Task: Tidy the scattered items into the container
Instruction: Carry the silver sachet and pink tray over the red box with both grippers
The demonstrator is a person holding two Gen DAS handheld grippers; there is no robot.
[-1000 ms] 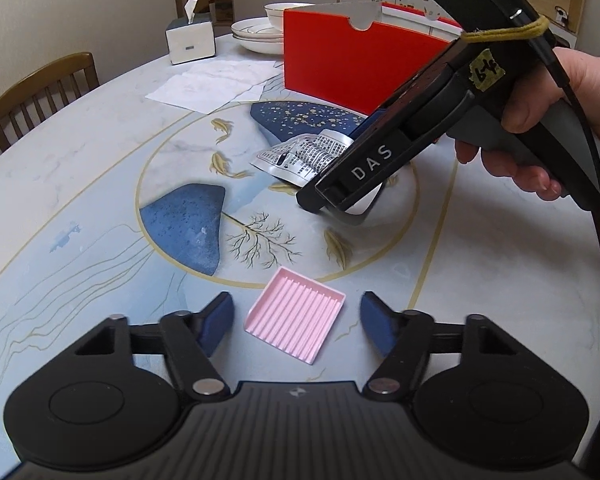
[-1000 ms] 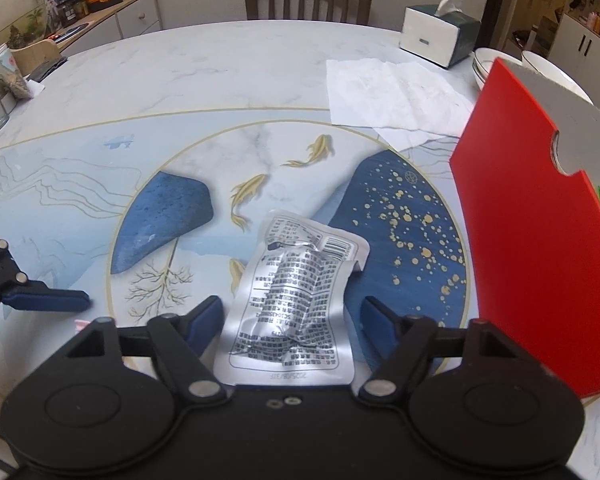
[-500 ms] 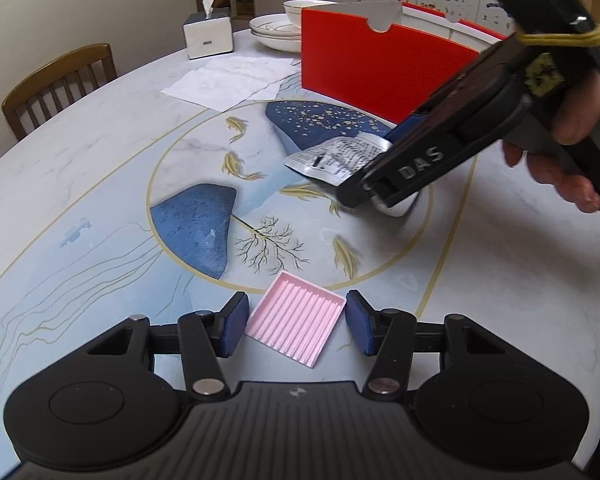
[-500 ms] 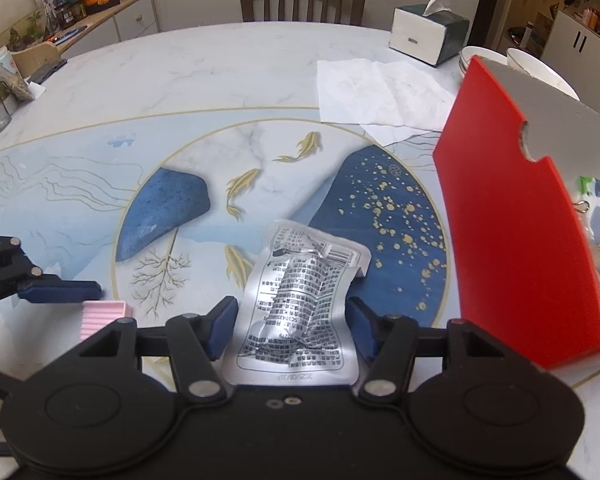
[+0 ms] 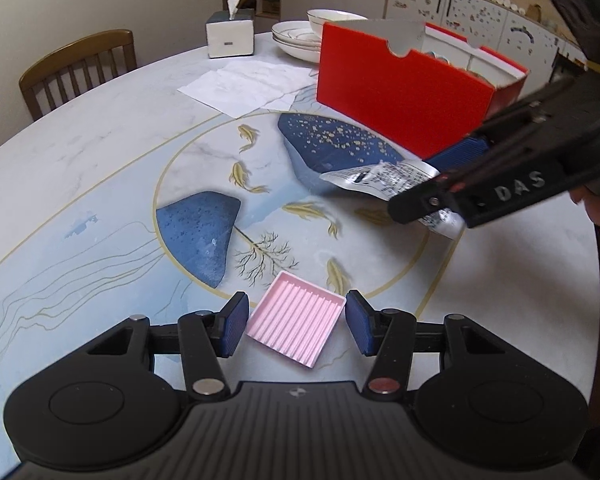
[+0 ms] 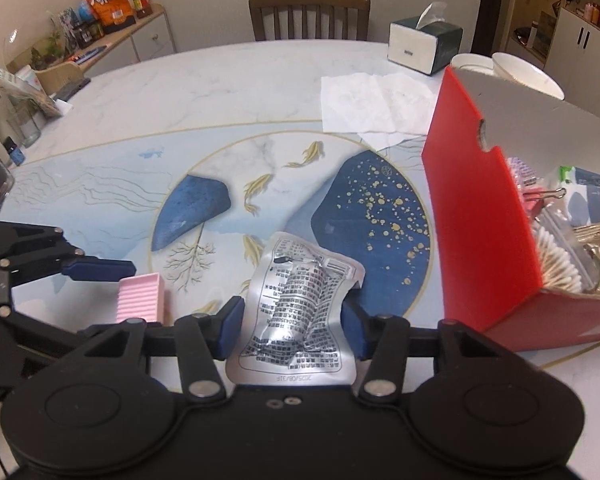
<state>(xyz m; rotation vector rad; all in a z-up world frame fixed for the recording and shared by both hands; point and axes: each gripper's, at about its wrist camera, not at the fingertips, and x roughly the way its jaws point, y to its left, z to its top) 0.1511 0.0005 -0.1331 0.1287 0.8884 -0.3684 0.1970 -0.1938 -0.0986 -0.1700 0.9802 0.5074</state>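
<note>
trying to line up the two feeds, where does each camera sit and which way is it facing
Left wrist: sits on the left tongs, looking along them over the table toward the red box; its blue pads flank the pink tray, and the right tongs cross in from the right.
Right wrist: sits on the right tongs, facing a chair; its pads pinch the silver pouch, with the left tongs at left.
Shared: pink tray, silver pouch, red box, tissue box.
</note>
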